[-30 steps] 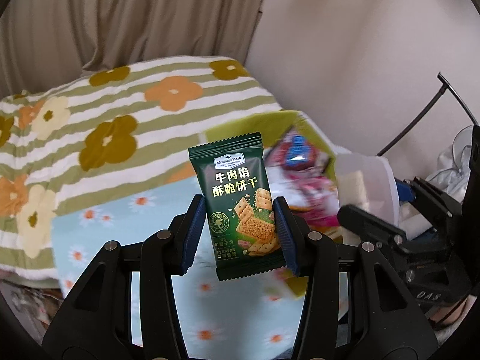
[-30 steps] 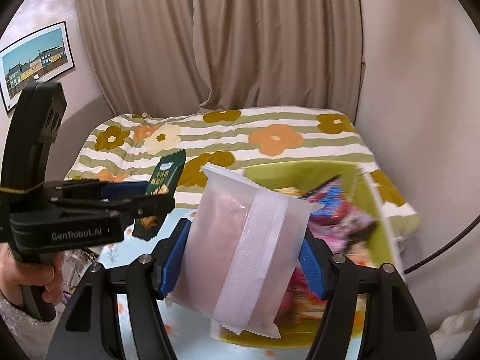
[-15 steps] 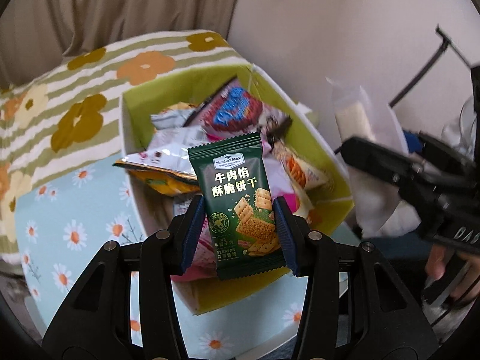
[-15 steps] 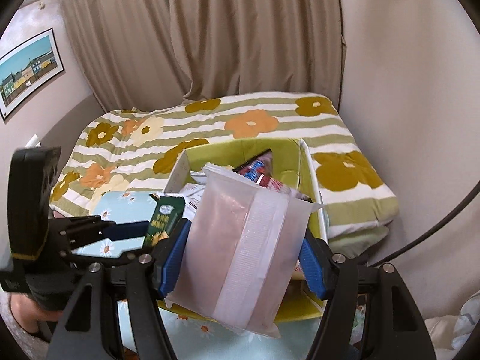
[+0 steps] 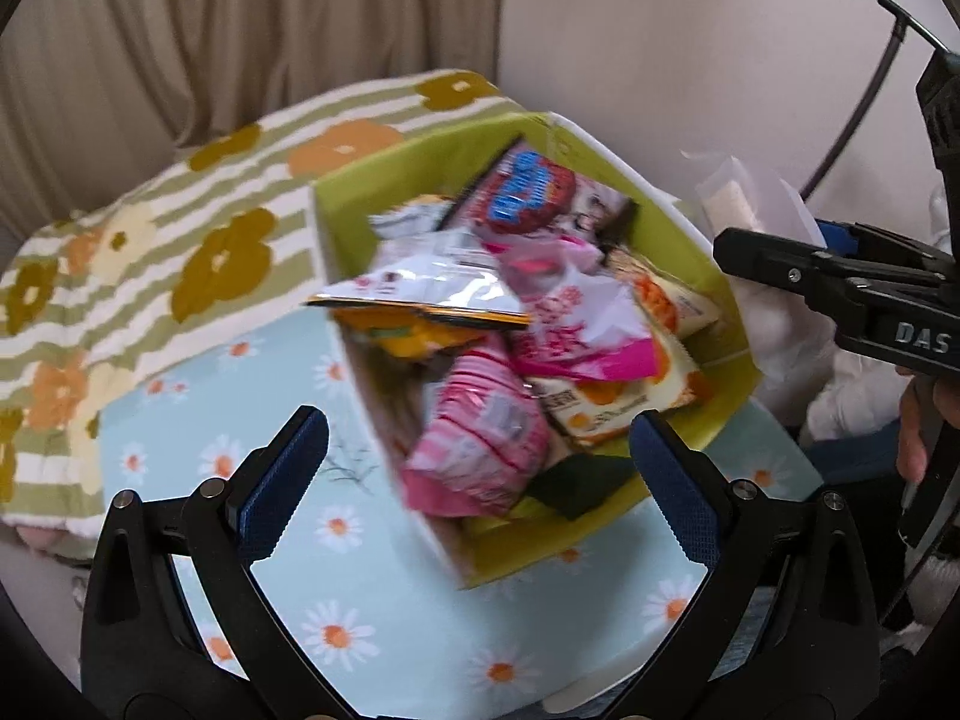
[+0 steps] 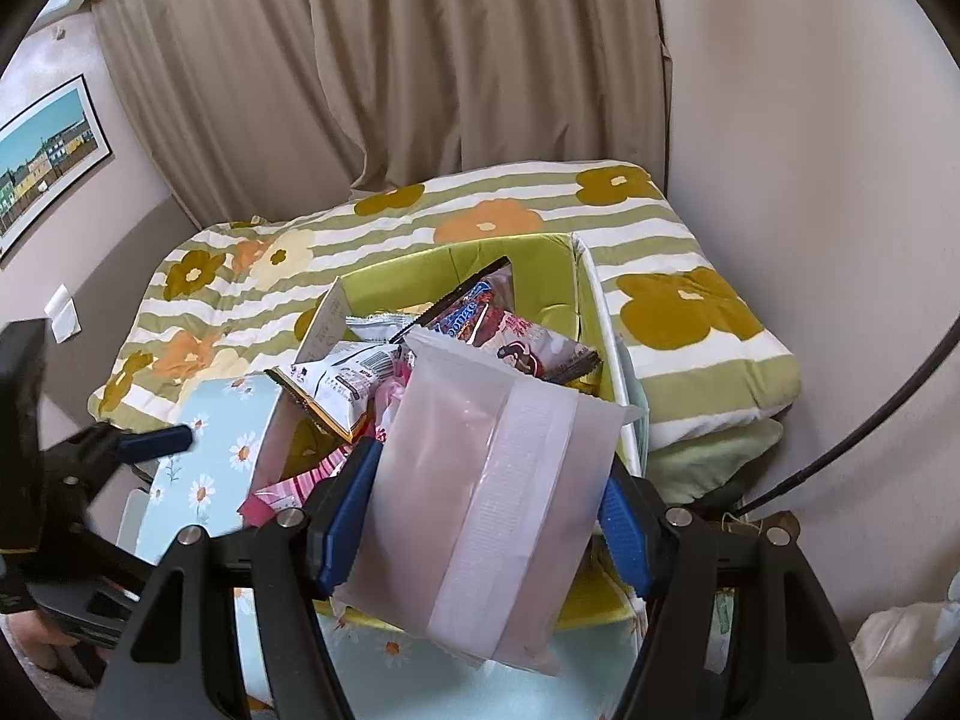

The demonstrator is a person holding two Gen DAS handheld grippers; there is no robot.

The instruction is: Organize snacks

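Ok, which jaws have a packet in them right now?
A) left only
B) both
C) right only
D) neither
C: the right gripper has its jaws closed on the frosted white packet over the green box, while the left gripper has its jaws spread wide with nothing between them.

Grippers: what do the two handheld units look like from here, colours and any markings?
Both are black plastic with silver screws at the joints. The left gripper and right gripper have blue textured finger pads. The left view shows white "DAS" lettering on the right unit's body, with a bare hand beneath it.
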